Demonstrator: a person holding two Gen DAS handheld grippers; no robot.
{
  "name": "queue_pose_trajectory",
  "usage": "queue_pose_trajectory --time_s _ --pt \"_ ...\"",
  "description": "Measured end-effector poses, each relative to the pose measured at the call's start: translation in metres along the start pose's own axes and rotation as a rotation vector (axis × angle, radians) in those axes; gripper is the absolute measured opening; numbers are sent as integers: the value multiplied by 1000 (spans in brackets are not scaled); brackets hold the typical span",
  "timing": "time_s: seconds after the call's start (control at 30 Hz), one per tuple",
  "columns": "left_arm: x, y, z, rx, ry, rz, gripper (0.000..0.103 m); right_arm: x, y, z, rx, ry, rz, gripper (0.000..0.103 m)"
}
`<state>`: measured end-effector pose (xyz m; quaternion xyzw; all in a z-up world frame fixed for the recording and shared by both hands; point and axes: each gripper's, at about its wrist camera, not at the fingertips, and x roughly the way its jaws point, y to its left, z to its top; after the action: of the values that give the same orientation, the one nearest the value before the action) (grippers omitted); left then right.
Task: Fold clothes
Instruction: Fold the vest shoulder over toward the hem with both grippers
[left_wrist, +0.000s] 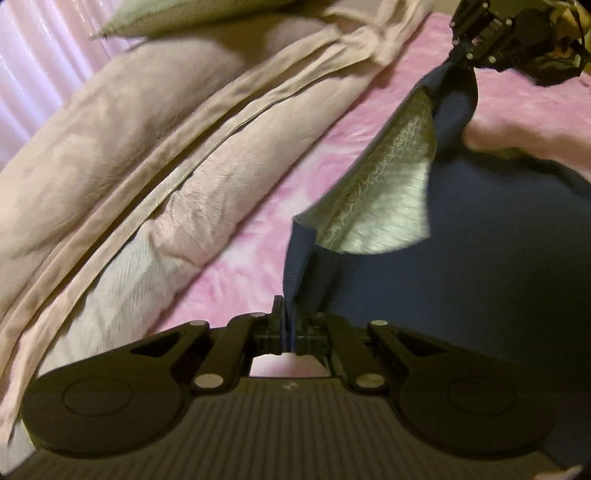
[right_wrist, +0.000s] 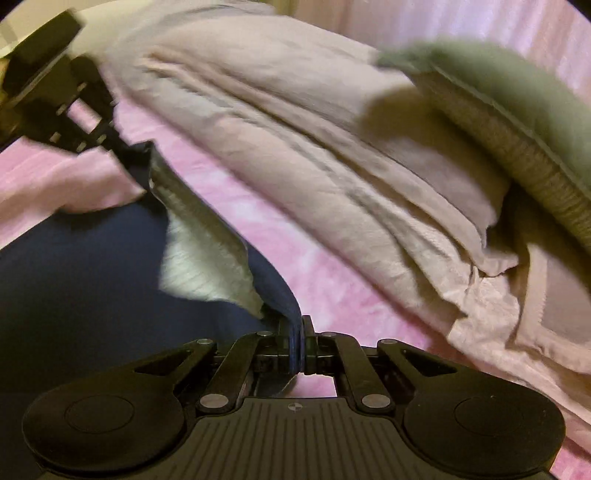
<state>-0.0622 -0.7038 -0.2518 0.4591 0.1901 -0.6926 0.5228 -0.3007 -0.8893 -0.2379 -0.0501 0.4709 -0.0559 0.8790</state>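
Observation:
A navy blue garment (left_wrist: 498, 266) with a pale patterned lining (left_wrist: 388, 206) hangs over a pink bed sheet (left_wrist: 258, 229). My left gripper (left_wrist: 286, 321) is shut on one end of the garment's top edge. My right gripper (right_wrist: 299, 332) is shut on the other end of that edge, and it also shows at the top right of the left wrist view (left_wrist: 461, 48). The left gripper shows at the upper left of the right wrist view (right_wrist: 122, 147). The edge is stretched between them, lifted above the bed. The garment (right_wrist: 74, 288) hangs below it.
A thick beige folded duvet (left_wrist: 129, 155) lies along the far side of the bed, also in the right wrist view (right_wrist: 314, 147). A grey-green pillow (right_wrist: 517, 122) rests on it. Pink curtains (left_wrist: 37, 55) hang behind.

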Motion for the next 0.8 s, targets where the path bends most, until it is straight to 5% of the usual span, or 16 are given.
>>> queue_pose_trajectory --time_s 0.4,0.8 --pt "-132 -196 -86 137 101 -113 0 -117 187 -105 -73 52 158 1" --pt "-176 -319 -167 230 64 -125 0 -165 306 -172 -118 138 95 1"
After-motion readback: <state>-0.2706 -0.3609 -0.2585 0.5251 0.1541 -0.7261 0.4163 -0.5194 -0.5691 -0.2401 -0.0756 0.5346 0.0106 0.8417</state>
